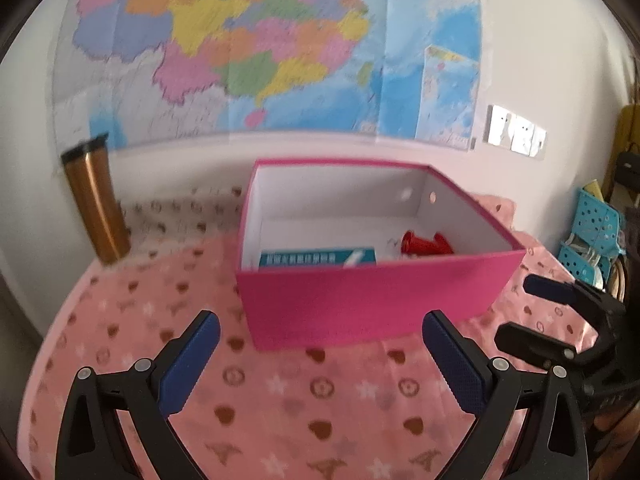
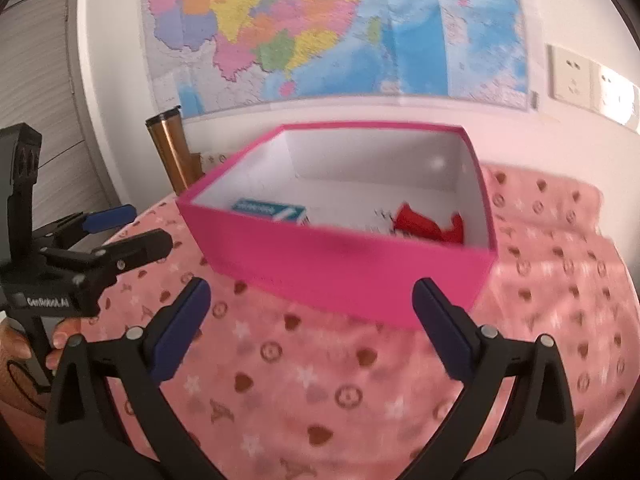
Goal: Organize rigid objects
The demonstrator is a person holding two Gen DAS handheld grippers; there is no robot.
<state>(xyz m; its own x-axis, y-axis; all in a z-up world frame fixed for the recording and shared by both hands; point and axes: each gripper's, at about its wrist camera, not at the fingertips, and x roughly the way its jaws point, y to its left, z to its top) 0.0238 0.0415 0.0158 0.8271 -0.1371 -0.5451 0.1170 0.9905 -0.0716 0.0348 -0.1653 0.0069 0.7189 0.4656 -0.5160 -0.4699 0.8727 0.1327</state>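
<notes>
At centre of both wrist views: pink box [image 1: 360,304], lid off, standing on the table [image 1: 280,400], which is covered in a pink patterned cloth. It sits square to the hands with its open top facing up, presumably so items can be dropped in from above. Inside: teal-and-white carton [image 1: 318,258] lying flat at lower left of the box floor, red object [image 1: 424,244] at lower right; the two are apart, with bare white floor behind them.

Left gripper [image 1: 320,360]: jaws spread wide, nothing between them, low in frame in front of the near box wall. Right gripper [image 2: 312,320]: likewise wide and empty, also short of the box.

Judgement: both items look deposited and the hands are clear of the box. No further loose rigid item shows on the cloth. Copper tumbler [image 1: 96,204] stands upright at far left by the wall, outside the box; a possible next candidate, cannot confirm.
</notes>
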